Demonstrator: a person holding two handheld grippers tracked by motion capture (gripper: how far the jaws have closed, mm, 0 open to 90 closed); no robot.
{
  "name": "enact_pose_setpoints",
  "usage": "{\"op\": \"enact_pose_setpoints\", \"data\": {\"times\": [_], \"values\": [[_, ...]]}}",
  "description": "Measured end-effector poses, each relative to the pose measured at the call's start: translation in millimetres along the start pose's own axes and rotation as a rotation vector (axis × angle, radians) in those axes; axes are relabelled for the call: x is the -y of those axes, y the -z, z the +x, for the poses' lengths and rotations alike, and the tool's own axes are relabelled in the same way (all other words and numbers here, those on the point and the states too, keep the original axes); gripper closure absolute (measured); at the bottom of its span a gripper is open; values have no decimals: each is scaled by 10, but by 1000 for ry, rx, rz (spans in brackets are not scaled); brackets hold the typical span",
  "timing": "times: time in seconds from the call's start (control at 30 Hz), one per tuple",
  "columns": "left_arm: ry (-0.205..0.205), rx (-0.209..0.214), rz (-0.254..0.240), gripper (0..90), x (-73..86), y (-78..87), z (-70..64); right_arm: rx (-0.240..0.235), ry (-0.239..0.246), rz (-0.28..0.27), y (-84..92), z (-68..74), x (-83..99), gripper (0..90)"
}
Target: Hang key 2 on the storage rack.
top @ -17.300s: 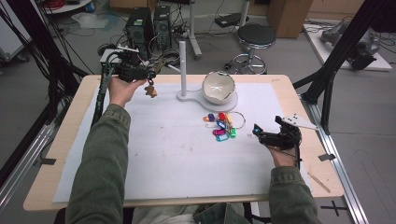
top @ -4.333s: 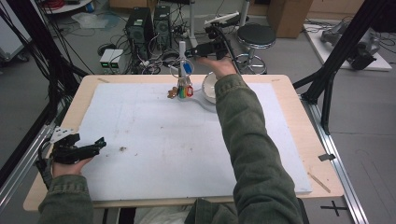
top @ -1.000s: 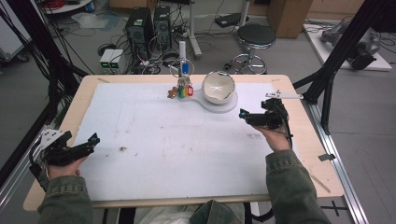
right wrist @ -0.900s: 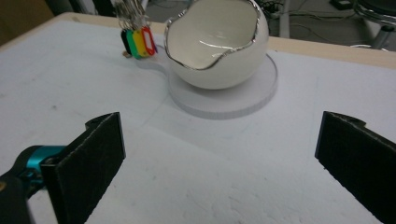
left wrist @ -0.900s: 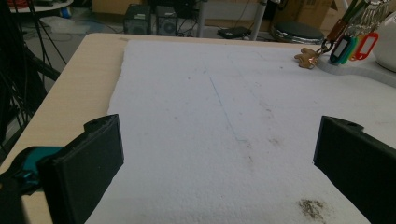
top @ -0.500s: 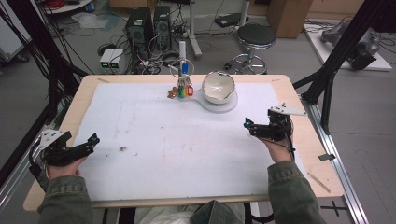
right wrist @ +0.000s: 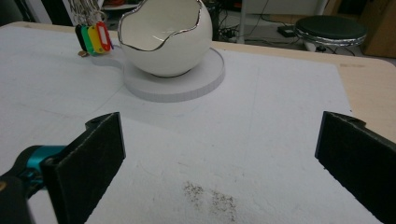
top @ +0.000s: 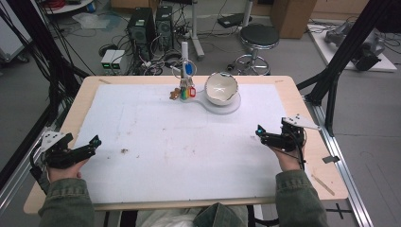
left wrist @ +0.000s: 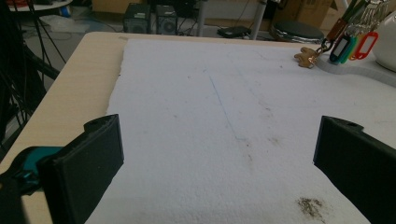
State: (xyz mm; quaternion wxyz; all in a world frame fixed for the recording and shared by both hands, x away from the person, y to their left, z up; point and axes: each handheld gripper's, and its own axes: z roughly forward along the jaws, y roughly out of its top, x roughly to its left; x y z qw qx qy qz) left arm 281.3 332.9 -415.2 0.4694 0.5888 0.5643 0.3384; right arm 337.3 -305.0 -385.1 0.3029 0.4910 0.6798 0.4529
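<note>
Since a moment ago, right gripper (top: 265, 135) is settling nearer the worktop's (top: 302, 97) right edge; both grippers (left gripper (top: 87, 145) too) are gaping empty, key tags (top: 187, 92) hanging done.

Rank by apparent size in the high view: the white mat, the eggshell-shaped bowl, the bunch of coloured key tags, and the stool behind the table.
1. white mat, by far
2. stool, though it stands farther off, so unsure
3. eggshell-shaped bowl, close to the stool
4. coloured key tags
</note>
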Motion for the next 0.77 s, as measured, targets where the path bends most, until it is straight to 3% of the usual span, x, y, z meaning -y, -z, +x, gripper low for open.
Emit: {"op": "enact_pose_setpoints", "data": {"times": [0.2, 0.37, 0.43, 0.57, 0.77], "values": [[4, 1, 5, 20, 2, -6, 4, 80, 15, -25, 69, -15, 110, 8], [9, -1, 10, 20, 3, -21, 8, 85, -7, -73, 158, -19, 174, 8], [9, -1, 11, 20, 1, -28, 6, 81, -27, -65, 150, -2, 237, 8], [3, 3, 13, 20, 1, -46, -2, 94, 14, -63, 126, 33, 245, 8], [-2, 7, 14, 20, 1, -68, 2, 82, 15, -77, 145, 37, 241, 8]]}}
